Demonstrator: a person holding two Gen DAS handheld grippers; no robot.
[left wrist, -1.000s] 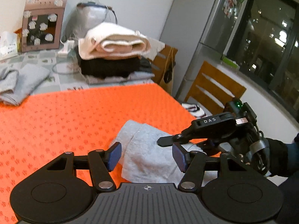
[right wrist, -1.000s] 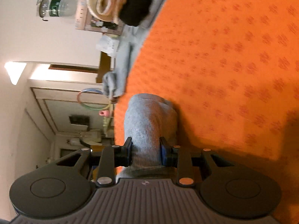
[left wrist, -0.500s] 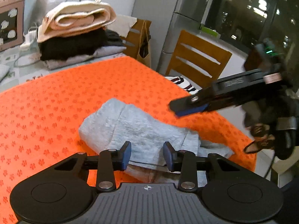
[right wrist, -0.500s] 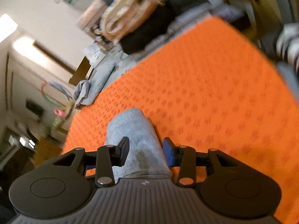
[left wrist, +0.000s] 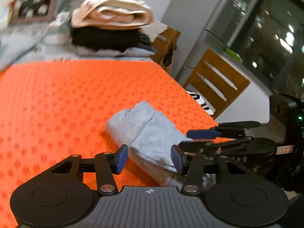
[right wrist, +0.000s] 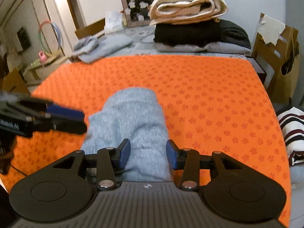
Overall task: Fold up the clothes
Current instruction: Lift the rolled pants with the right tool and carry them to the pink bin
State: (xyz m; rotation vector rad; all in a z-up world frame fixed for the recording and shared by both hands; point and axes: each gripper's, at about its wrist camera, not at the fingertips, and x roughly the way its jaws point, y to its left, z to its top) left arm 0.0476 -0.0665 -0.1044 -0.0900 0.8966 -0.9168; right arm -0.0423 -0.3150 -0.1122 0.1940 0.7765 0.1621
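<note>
A folded light-grey garment (left wrist: 148, 129) (right wrist: 131, 114) lies on the orange paw-print table cover (left wrist: 66, 98) (right wrist: 199, 87), near its front edge. My left gripper (left wrist: 149, 158) sits low over the garment's near end; its jaws are opening, with cloth between the blue pads and a gap at the left pad. My right gripper (right wrist: 148, 155) straddles the same garment from the other side. Its jaws are opening too, and the cloth fills the space between them. Each gripper shows in the other's view: the right gripper (left wrist: 195, 138) at the garment's right edge, the left gripper (right wrist: 84, 121) at its left edge.
A stack of folded clothes (left wrist: 112, 19) (right wrist: 188, 9), cream on black on grey, stands at the table's far end. Loose grey clothes (right wrist: 102, 45) lie at the back left. A wooden chair (left wrist: 216, 83) holds a striped garment (right wrist: 290, 125) on the right, beside a paper bag (right wrist: 285, 72).
The right gripper's view has rolled from sideways to level and its jaws have widened around the garment. The left gripper closed a little, then widened, and dropped closer to the cloth.
</note>
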